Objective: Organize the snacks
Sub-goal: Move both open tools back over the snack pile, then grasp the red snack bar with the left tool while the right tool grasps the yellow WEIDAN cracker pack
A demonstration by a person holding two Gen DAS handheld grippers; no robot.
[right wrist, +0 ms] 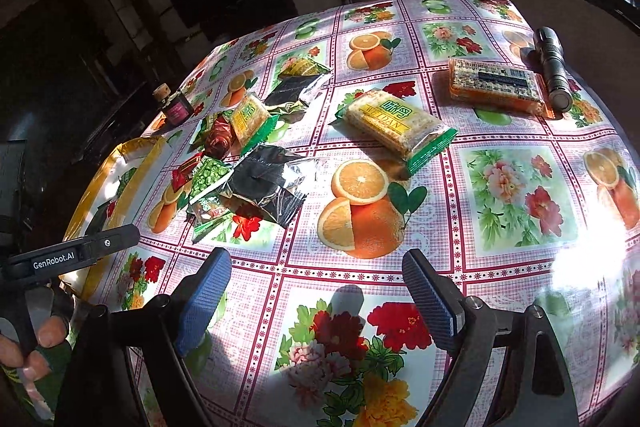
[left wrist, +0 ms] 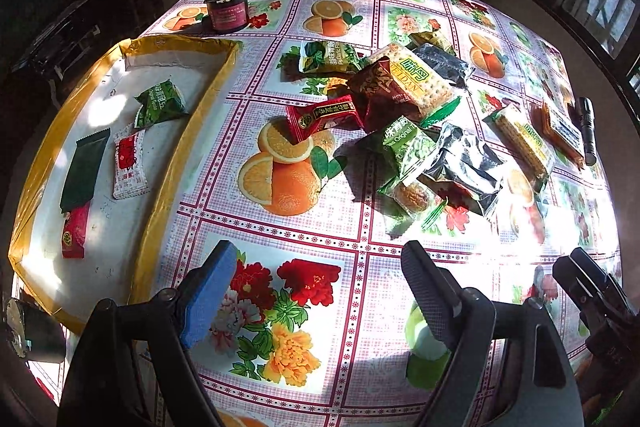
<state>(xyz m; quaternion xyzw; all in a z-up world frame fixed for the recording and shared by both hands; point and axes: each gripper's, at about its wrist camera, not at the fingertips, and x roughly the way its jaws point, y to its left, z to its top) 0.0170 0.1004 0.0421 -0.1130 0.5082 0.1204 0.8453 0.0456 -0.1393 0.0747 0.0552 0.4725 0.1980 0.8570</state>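
A pile of snack packets (left wrist: 400,115) lies mid-table: cracker packs, green pea packets, red and silver-black wrappers. It also shows in the right wrist view (right wrist: 248,155). A yellow-rimmed white tray (left wrist: 188,131) at the left holds a green packet (left wrist: 158,103), a dark bar (left wrist: 84,169), a white-red packet (left wrist: 129,165) and a small red packet (left wrist: 75,231). A separate cracker pack (right wrist: 394,131) and an orange pack (right wrist: 494,85) lie further right. My left gripper (left wrist: 320,291) is open and empty above the cloth near the table's front. My right gripper (right wrist: 318,299) is open and empty too.
The table wears a flower-and-orange patterned cloth (right wrist: 520,187). A small dark jar with a cork lid (left wrist: 226,5) stands at the far left. A black flashlight (right wrist: 552,67) lies at the right by the orange pack. The right gripper's body shows at the left view's edge (left wrist: 592,291).
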